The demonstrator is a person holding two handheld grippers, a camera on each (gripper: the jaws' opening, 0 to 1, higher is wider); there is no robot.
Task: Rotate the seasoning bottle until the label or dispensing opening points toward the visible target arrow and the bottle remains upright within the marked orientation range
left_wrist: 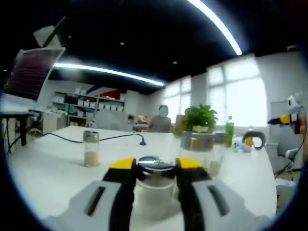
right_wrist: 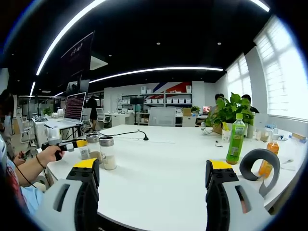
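A glass seasoning bottle [left_wrist: 154,179] with a metal lid and pale powder inside stands upright on the white table [left_wrist: 48,168]. My left gripper [left_wrist: 155,166] is shut on it, one yellow-tipped jaw against each side. From the right gripper view, a person's hand holds the left gripper [right_wrist: 72,144] by two bottles [right_wrist: 107,153] at the table's left. My right gripper [right_wrist: 154,169] is open above the table's near edge, with nothing between its jaws. It also shows at the far right of the left gripper view, right gripper [left_wrist: 288,118].
A second bottle [left_wrist: 91,148] stands to the left and a third bottle [left_wrist: 197,144] just behind on the right. A black cable [right_wrist: 139,133] crosses the table. A plant [right_wrist: 226,111], green drink bottle [right_wrist: 236,132] and grey ring-shaped object [right_wrist: 260,166] stand to the right.
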